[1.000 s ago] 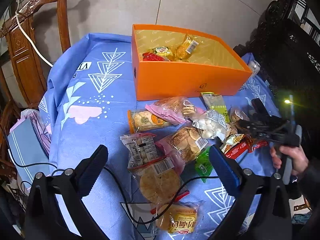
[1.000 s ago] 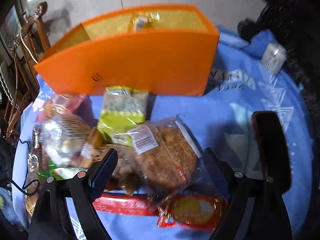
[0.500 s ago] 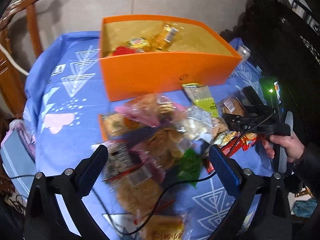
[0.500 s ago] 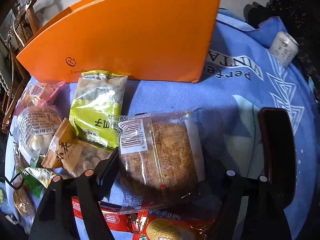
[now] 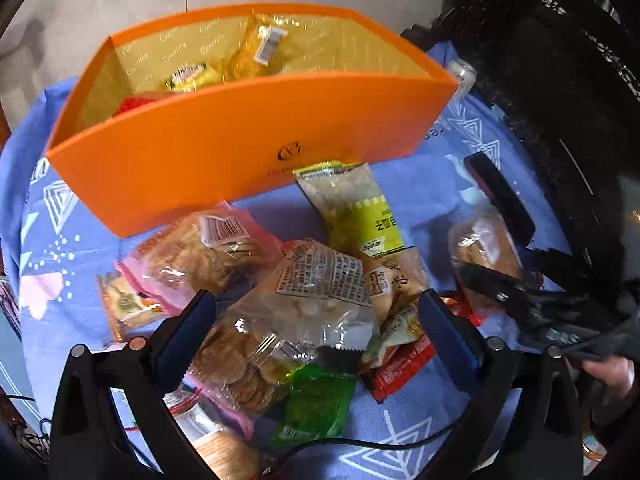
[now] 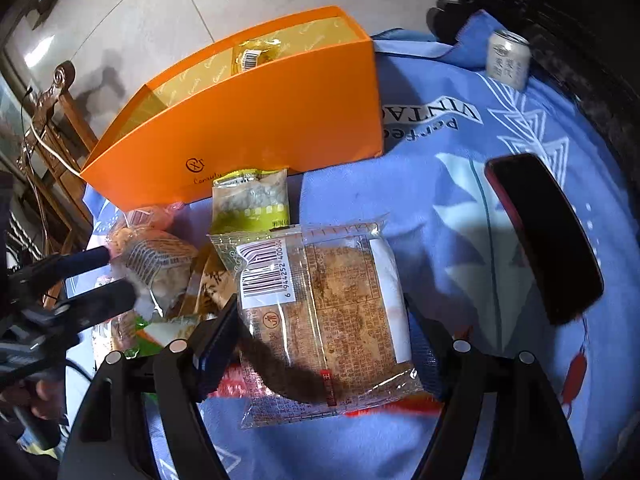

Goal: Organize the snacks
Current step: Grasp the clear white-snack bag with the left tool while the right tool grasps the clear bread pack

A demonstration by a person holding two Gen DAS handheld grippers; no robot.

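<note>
**Right gripper clamped on brown cake pack, left spread over the pile**

Right gripper (image 6: 320,320): pitched steeply down, jaws just closed in, both pads pressing the sides of a clear-wrapped square brown cake pack (image 6: 328,312). Pack has a barcode sticker at its far-left corner and a crinkly sealed edge. It sits lifted above the blue printed cloth (image 6: 460,208), near edge overlapping a red wrapper that's mostly hidden.

Left gripper (image 5: 316,320): also pitched down, fingers wide apart, gripping nothing. Between them lies a clear bag of pale round snacks (image 5: 316,300) on top of the pile. Contact with the pads: cannot tell.

Pile: glossy plastic packs, overlapping. Pink-edged cookie bag (image 5: 200,256), green-yellow packet (image 5: 356,208) touching the box wall, green sachet (image 5: 316,400). Lower packs are cut off by the gripper frame.

Orange cardboard box (image 5: 240,152): open top, gold lining, 2 or 3 shiny packs inside, partly hidden by the front wall.

Dark phone (image 6: 544,240) flat on cloth, right side. Small can (image 6: 508,60) at far edge, label unreadable. A hand (image 5: 612,372) is on the right gripper's handle, mostly cropped.
</note>
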